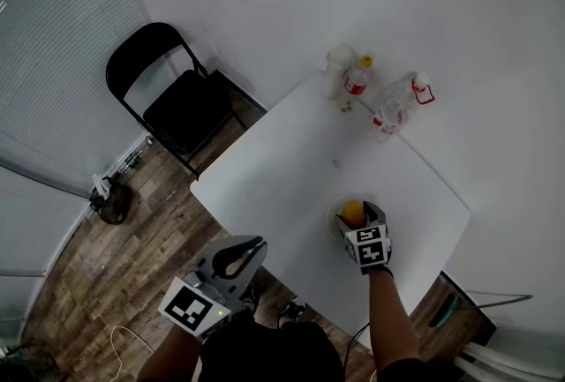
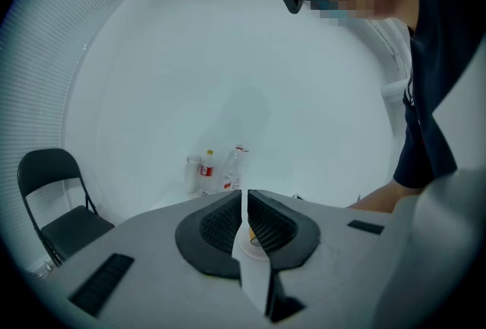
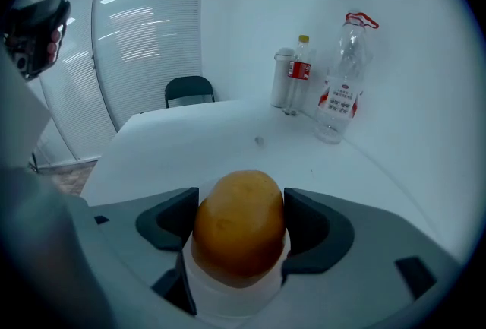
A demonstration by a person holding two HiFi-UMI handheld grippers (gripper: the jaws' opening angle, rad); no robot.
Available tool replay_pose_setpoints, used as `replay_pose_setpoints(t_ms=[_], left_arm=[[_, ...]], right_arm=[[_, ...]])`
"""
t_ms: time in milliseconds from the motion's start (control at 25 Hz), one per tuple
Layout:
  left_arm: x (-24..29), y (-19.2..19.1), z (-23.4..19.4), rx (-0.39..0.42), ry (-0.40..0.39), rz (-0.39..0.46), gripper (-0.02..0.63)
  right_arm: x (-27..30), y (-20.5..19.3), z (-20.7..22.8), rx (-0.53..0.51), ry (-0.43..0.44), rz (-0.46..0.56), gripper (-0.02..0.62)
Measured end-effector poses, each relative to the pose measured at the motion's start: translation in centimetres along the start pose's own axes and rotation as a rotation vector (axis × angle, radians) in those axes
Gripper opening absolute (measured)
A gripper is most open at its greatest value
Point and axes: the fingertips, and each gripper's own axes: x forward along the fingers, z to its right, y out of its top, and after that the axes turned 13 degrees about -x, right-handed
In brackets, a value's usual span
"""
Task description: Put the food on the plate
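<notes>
The right tool point(image 1: 357, 219) is gripping the round food point(image 3: 240, 223) over the plate point(image 1: 335, 220) beneath it, where a high release risks roll-off, while the left tool point(image 2: 244, 204) is hanging closed, empty.

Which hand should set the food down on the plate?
The right. The right gripper is shut on the food, right at the plate. The left gripper is shut on nothing, back beyond the table edge.
</notes>
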Motion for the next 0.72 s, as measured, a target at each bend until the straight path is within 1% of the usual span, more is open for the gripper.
replay_pose_setpoints(t_ms=[200,400,480,560,720], left_arm=[[-0.1,-0.2,-0.4,-0.018,0.012,-0.017,0.043],[-0.1,-0.1,-0.5,-0.013,0.004,-0.019,0.042],[-0.3,-0.5,-0.3,-0.023,0.005,-0.04,0.043],[-0.4,-0.3,0.3,-0.012,-0.014,-0.04,0.043],[-0.6,0.9,1.4,0.008,-0.056,0.028,0.043]], right_arm=[[0.5,0.1,-0.2,-0.023,-0.001,-0.01,0.364],[0.3,0.6,-0.1,-0.034,-0.003,0.016,0.364],[-0.4,1.3,0.0,-0.035,-0.003,0.045,0.364],[-1.5,2.4,0.3,-0.039,-0.013,0.087,0.364],[-4.6,5.2,0.8,-0.044,-0.06,0.174,0.364]])
